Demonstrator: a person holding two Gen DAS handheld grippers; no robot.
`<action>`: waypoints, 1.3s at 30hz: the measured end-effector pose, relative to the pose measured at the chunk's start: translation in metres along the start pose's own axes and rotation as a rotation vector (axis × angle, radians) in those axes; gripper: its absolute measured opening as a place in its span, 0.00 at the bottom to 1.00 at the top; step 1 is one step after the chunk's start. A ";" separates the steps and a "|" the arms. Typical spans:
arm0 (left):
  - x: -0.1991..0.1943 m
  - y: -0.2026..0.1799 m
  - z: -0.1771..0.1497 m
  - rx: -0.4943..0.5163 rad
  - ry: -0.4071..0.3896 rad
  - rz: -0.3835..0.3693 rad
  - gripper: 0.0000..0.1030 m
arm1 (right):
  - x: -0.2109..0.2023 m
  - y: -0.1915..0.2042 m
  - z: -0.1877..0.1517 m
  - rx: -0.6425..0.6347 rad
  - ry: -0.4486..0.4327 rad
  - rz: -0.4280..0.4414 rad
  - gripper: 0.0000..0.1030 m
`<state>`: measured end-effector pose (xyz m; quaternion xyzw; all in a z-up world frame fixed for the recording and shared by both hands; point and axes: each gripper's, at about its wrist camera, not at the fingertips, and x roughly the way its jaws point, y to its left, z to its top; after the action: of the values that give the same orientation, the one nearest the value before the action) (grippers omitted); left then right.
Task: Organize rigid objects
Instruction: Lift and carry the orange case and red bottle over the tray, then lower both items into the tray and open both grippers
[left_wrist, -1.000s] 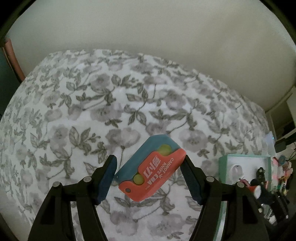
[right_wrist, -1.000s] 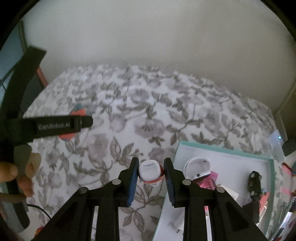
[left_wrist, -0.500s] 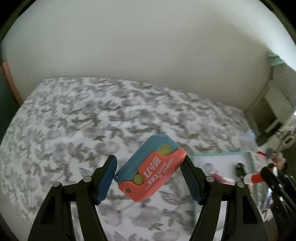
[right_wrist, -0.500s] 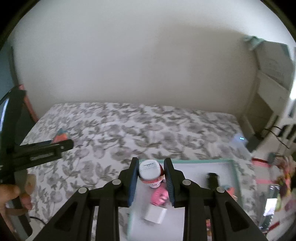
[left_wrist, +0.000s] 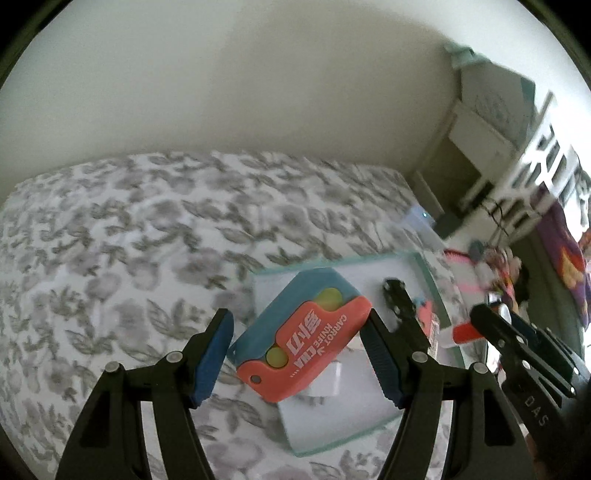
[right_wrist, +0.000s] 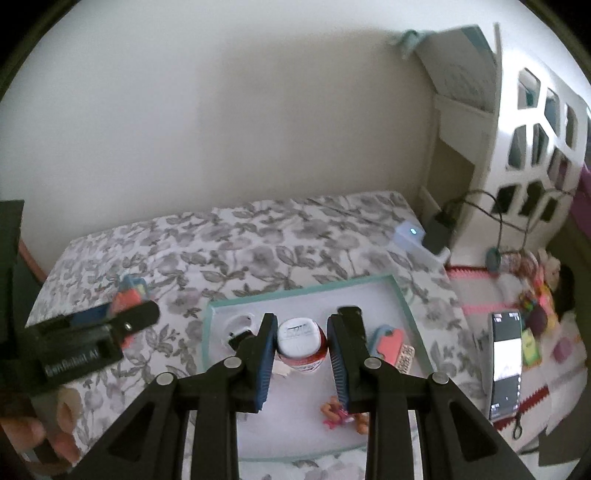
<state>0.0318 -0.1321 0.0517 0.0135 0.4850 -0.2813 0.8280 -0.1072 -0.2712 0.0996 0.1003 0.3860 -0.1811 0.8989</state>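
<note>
Carrot-knife toy (left_wrist: 301, 334) and small white-capped bottle (right_wrist: 302, 345) were both carried over the tray.

Each hung above the teal-rimmed tray (right_wrist: 404, 295) on the flowered bedspread (right_wrist: 258, 251): the toy was pinched across its width between the pads of the left gripper (left_wrist: 301, 360), near the tray's left edge; the bottle was clamped at its cap by the right gripper (right_wrist: 302, 356), over the tray's middle. Inside the tray lay a black toy car (left_wrist: 393, 291), a second red-and-blue toy (right_wrist: 388, 341) and a pink figure (right_wrist: 338, 411). The step appeared to be transport, nearly done. The next move would call for lowering each item onto bare tray floor, clear of the pieces there, before letting go.
</note>
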 end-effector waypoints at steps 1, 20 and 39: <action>0.003 -0.003 -0.002 0.006 0.011 0.000 0.70 | 0.002 -0.002 -0.001 0.003 0.009 -0.002 0.29; 0.076 -0.020 -0.044 0.016 0.247 0.019 0.70 | 0.069 -0.013 -0.029 -0.003 0.235 -0.012 0.29; 0.084 -0.025 -0.046 0.058 0.266 0.067 0.69 | 0.088 -0.014 -0.035 0.001 0.295 -0.019 0.30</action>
<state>0.0144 -0.1780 -0.0340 0.0908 0.5816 -0.2629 0.7645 -0.0801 -0.2947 0.0110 0.1225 0.5148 -0.1732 0.8306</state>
